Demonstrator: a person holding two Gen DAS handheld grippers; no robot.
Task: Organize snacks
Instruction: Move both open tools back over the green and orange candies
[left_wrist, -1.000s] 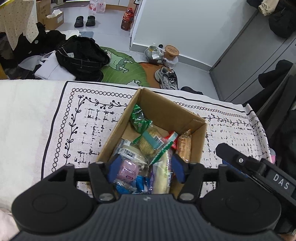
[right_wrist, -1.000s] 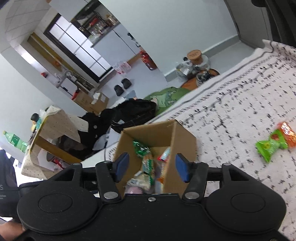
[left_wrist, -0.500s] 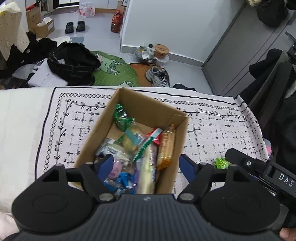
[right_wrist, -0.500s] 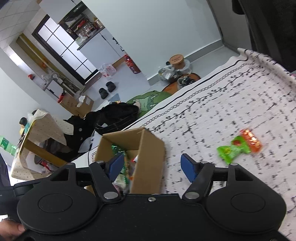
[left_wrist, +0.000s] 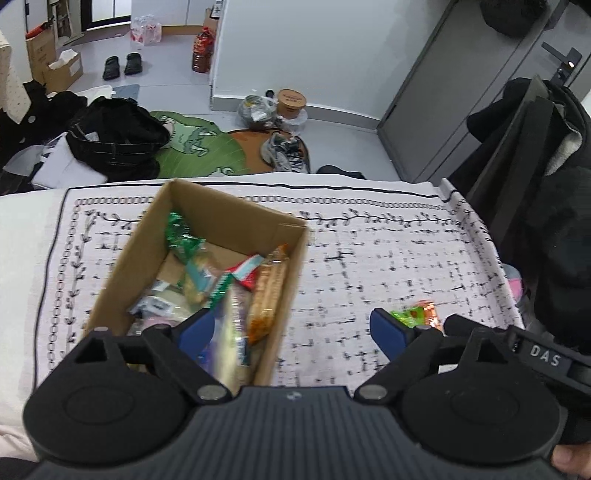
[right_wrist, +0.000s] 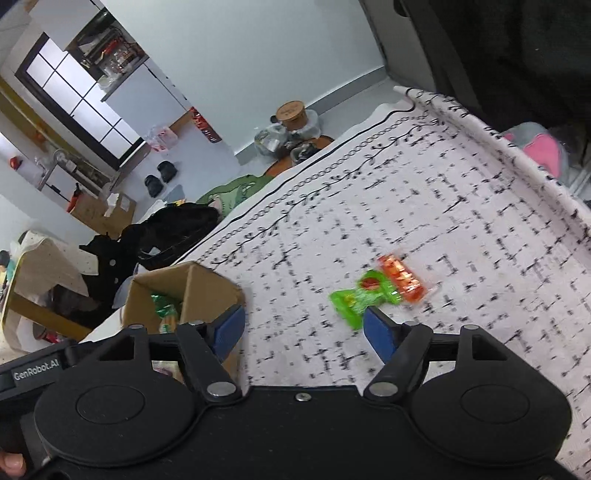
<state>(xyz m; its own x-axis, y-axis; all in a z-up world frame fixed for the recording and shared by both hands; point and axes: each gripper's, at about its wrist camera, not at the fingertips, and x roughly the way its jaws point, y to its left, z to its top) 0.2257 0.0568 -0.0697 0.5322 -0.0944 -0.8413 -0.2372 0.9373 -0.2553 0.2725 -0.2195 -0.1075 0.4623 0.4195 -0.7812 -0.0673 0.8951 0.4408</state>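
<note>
One box sits left on the cloth; open cloth lies to its right. Two snacks, green and orange, lie loose there, touching. Left gripper and right gripper: jaws opening, nothing between them. Only the left view shows the box's contents fully.

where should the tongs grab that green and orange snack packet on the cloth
Probably the narrow waist where the green half meets the orange half of the snack packet, coming from above. It lies flat and alone on the patterned cloth, well clear of the cardboard box, so its edges are hard to pinch. The right tongs sit nearest, opening, with nothing between them.
</note>
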